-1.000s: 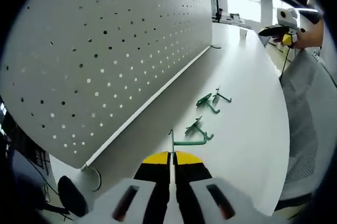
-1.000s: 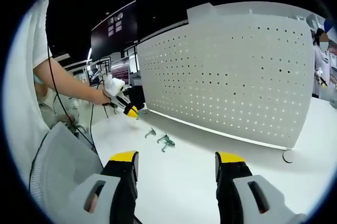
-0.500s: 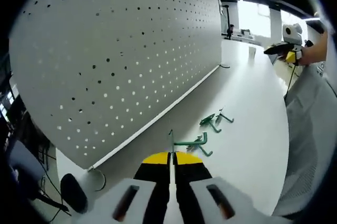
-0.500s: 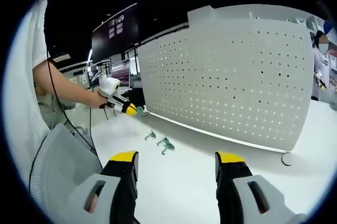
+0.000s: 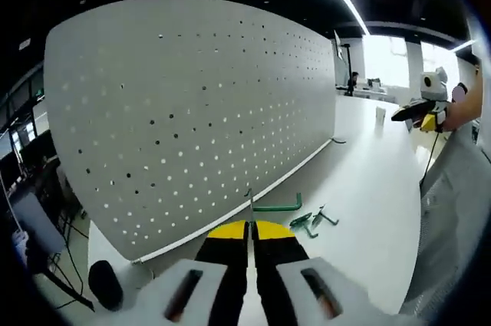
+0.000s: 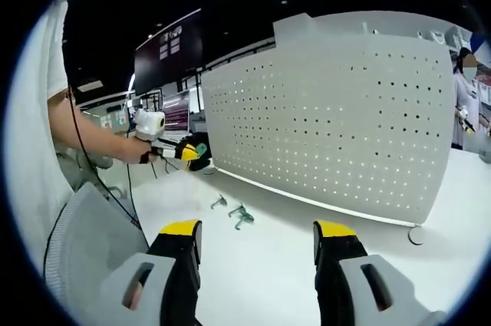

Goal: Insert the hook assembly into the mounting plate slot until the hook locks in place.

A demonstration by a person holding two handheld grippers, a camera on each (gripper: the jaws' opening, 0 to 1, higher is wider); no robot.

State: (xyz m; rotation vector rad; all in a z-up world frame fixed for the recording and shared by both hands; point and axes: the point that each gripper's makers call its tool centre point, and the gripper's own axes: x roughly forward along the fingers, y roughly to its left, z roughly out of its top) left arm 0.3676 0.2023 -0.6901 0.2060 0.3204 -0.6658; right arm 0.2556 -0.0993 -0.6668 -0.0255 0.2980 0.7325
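A green bent-wire metal hook point(image 5: 272, 206) is pinched in the left claw point(image 5: 251, 228), whose yellow-tipped jaws are closed tight on its stem. The hook's long arm runs crosswise to the jaws, ending in an upturned tip, and it sits just in front of the upright white perforated metal panel point(image 5: 192, 103), near the panel's lower edge. Two more green hooks point(image 6: 235, 212) lie on the smooth white surface point(image 6: 284, 265) before the panel. The right claw point(image 6: 256, 242) is wide open and empty, well away from the panel.
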